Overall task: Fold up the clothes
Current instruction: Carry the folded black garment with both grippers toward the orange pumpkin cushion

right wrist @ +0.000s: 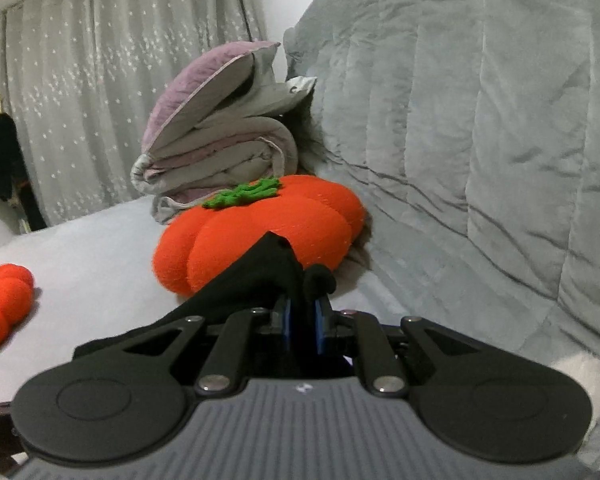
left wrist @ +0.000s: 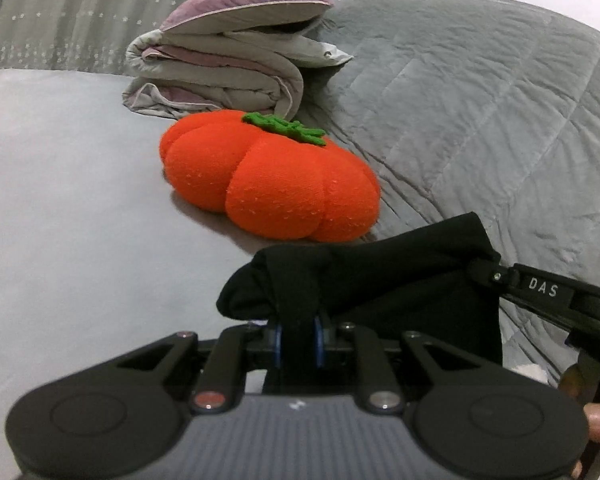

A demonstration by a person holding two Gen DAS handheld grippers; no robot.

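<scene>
A black garment (left wrist: 380, 276) is held up over the grey bed sheet (left wrist: 68, 200). My left gripper (left wrist: 298, 332) is shut on one bunched edge of it. The other gripper's finger (left wrist: 540, 288), marked DAS, shows at the right of the left wrist view, clamped on the cloth's far corner. In the right wrist view my right gripper (right wrist: 302, 320) is shut on the black garment (right wrist: 256, 276), which drapes down to the left over the sheet (right wrist: 92, 264).
An orange pumpkin plush (left wrist: 272, 180) lies just beyond the garment, also in the right wrist view (right wrist: 260, 228). A second pumpkin plush (right wrist: 4, 304) lies at left. A folded grey-purple quilt (left wrist: 228, 68) is stacked behind. A grey quilted blanket (left wrist: 480, 120) rises at right. Curtains (right wrist: 100, 80) hang behind.
</scene>
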